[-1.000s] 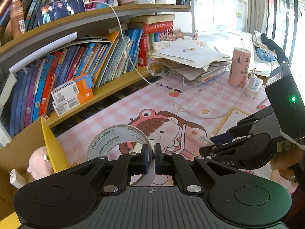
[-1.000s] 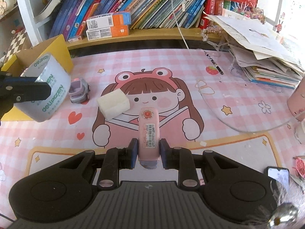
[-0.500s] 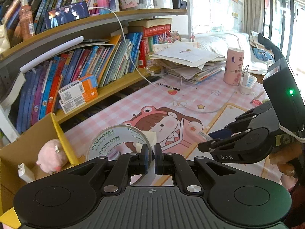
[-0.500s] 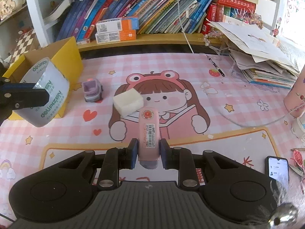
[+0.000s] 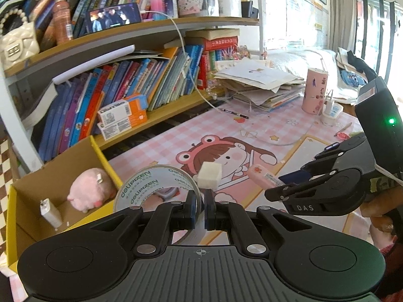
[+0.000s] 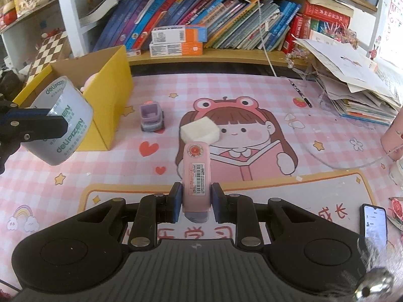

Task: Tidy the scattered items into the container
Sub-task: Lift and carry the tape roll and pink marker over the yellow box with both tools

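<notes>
On a pink checked desk mat [image 6: 264, 93] printed with a frog-hatted cartoon girl, beneath a shelf crammed with books [image 6: 201, 12]: left gripper [image 5: 202, 207] clamped on the wall of a roll of clear "deliPIZEN" packing tape [image 5: 156, 183], held off the mat just beside the near wall of a yellow cardboard box [image 6: 110, 95] at the mat's left edge. Right gripper [image 6: 196, 197] closed on the lower end of a slim pink case [image 6: 195, 173] with a barcode label, raised over the mat's front middle and pointing toward the shelf. Inside the open box, a pink plush pig [image 5: 88, 190] and a white charger plug [image 5: 50, 210] standing against the inner wall. On the mat between box and cartoon face, a small lilac toy car [image 6: 152, 117], close to the box's right wall but apart from it. To its right, a pale cube-shaped sponge block [image 6: 200, 132] on the printed girl's hair, just beyond the tip of the pink case. Toward the mat's back right, a black pen [image 6: 301, 93] before a slumped stack of papers and notebooks [image 6: 352, 80]. At the front right corner, a smartphone [image 6: 375, 222] lying face up, screen lit. Along the right edge, a pink cylindrical tumbler [image 5: 314, 91], with a white charging cable [image 6: 327, 161] looping across the mat nearby.
</notes>
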Demonstrator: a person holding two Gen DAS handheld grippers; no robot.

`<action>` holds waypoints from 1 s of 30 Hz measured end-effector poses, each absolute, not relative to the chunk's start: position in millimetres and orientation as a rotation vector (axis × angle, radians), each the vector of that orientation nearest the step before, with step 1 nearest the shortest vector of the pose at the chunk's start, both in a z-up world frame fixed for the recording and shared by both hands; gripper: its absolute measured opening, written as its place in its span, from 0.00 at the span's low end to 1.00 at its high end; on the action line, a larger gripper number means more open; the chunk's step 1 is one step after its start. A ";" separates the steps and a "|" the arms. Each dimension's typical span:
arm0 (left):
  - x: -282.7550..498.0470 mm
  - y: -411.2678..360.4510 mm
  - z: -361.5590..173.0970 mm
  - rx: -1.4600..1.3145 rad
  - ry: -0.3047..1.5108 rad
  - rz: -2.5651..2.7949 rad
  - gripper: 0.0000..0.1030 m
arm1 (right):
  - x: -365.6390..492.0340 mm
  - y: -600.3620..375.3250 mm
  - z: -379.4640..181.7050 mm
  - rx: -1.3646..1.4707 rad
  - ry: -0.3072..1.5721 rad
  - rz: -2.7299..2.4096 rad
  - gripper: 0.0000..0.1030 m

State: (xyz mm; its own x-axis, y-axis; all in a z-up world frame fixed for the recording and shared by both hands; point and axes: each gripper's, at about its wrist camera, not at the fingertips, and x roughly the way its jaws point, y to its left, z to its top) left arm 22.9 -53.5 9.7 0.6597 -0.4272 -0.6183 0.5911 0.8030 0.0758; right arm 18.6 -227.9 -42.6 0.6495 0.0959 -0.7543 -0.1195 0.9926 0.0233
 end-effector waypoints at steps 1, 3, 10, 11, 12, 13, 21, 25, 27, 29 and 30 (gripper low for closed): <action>21.9 -50.0 9.6 0.279 0.622 -0.581 0.05 | 17.8 -224.6 -42.2 -0.033 0.856 0.125 0.22; 20.3 -42.7 9.4 0.271 0.622 -0.575 0.05 | 16.8 -218.8 -41.3 -0.039 0.857 0.130 0.22; 17.7 -15.7 10.8 0.242 0.615 -0.544 0.05 | 16.0 -196.9 -35.0 -0.062 0.844 0.151 0.22; 17.8 -11.5 11.4 0.237 0.613 -0.539 0.05 | 16.2 -193.6 -33.8 -0.064 0.842 0.155 0.22; 18.0 -7.3 12.0 0.232 0.610 -0.533 0.05 | 16.5 -190.5 -32.7 -0.066 0.839 0.160 0.22; 18.3 -3.1 12.7 0.227 0.607 -0.527 0.05 | 17.0 -187.2 -31.4 -0.067 0.837 0.164 0.22; 23.5 30.1 19.1 0.183 0.582 -0.468 0.05 | 25.1 -154.3 -17.6 -0.095 0.809 0.230 0.22; 29.7 44.1 24.2 0.164 0.563 -0.441 0.04 | 33.1 -135.3 -7.6 -0.124 0.784 0.275 0.22; 33.2 50.7 27.1 0.158 0.552 -0.429 0.04 | 38.5 -126.6 -1.8 -0.139 0.769 0.296 0.22; 37.3 56.0 30.1 0.154 0.542 -0.418 0.04 | 43.8 -118.1 3.8 -0.154 0.754 0.316 0.22; 39.6 58.5 31.7 0.151 0.537 -0.412 0.04 | 46.1 -114.5 6.1 -0.161 0.748 0.324 0.22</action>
